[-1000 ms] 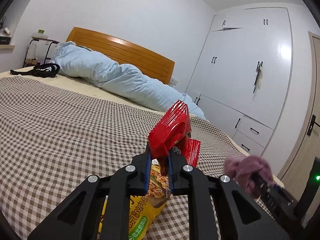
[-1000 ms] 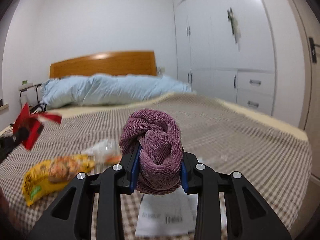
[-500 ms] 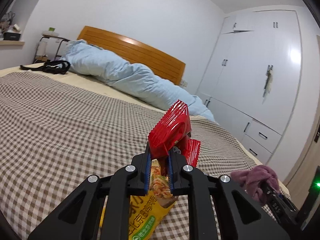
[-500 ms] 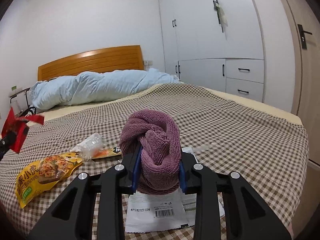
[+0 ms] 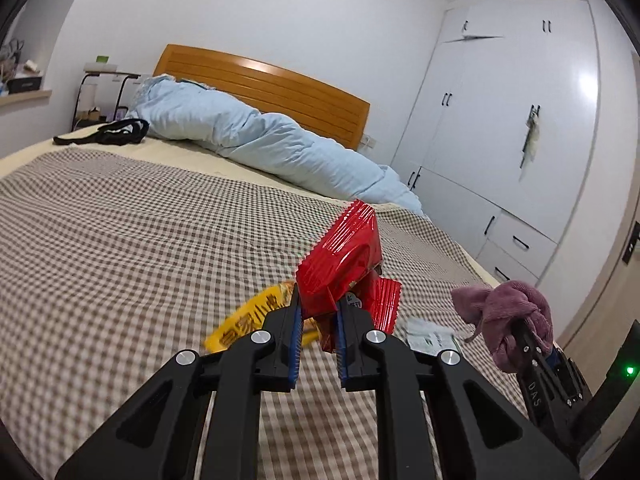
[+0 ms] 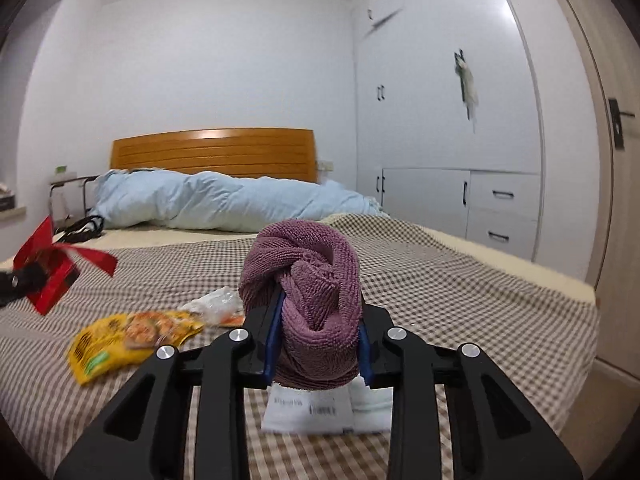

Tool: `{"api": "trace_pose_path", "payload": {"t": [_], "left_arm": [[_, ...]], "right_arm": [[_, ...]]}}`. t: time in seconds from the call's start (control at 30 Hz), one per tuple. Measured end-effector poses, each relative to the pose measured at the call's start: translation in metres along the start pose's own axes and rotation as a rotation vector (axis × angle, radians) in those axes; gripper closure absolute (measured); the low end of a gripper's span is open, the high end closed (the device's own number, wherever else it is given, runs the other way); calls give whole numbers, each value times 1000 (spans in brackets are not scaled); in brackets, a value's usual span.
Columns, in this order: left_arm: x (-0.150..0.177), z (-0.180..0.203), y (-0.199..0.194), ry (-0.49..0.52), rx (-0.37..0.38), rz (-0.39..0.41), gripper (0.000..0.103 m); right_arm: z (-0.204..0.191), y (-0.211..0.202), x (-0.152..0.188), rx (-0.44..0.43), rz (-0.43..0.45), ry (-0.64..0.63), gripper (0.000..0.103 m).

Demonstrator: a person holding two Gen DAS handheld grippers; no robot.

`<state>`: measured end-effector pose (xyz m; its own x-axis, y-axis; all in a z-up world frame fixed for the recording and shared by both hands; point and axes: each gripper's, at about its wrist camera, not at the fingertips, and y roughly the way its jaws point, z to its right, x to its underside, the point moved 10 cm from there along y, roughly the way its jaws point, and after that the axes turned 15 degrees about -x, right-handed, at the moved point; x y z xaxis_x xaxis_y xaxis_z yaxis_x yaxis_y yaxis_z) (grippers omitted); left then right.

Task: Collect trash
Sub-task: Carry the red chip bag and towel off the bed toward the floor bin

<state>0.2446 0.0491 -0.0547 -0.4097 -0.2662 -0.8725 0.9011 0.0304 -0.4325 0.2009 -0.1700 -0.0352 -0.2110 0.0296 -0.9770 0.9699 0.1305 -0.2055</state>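
Observation:
My left gripper (image 5: 317, 312) is shut on a crumpled red snack wrapper (image 5: 344, 256) and holds it above the checked bed cover; the wrapper also shows in the right wrist view (image 6: 48, 268). My right gripper (image 6: 318, 320) is shut on a rolled purple cloth (image 6: 308, 300), also seen in the left wrist view (image 5: 508, 312). A yellow snack bag (image 6: 128, 336) lies on the bed, partly hidden behind the left fingers in the left wrist view (image 5: 248, 320). A clear plastic wrapper (image 6: 218, 304) lies beside it. A white printed bag (image 6: 316, 412) lies under the right gripper.
The checked bed cover (image 5: 120, 240) spreads wide to the left. A rolled light-blue duvet (image 5: 260, 144) lies along the wooden headboard (image 6: 212, 152). A black bag (image 5: 108, 134) sits at the bed's far corner. White wardrobes (image 6: 440, 120) stand along the right, close to the bed's edge.
Both grippers have shifted and turned over the bed while keeping their hold. The yellow bag now sits to the left of the left fingers instead of below them.

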Motion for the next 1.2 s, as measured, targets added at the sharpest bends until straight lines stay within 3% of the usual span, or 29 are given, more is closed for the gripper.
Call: {"api": "trace_pose_path", "payload": {"t": [0.3, 0.63, 0.9, 1.2], "left_arm": [[28, 11, -82, 45, 51, 4, 92], [63, 13, -148, 92, 89, 15, 92], [98, 5, -183, 120, 101, -8, 92], [146, -6, -203, 130, 111, -88, 92]], "right_arm": [[8, -65, 9, -71, -19, -6, 73], [-2, -120, 20, -129, -52, -52, 73], [-15, -150, 44, -186, -123, -78, 73], [-24, -177, 88, -256, -233, -58, 73]]}}
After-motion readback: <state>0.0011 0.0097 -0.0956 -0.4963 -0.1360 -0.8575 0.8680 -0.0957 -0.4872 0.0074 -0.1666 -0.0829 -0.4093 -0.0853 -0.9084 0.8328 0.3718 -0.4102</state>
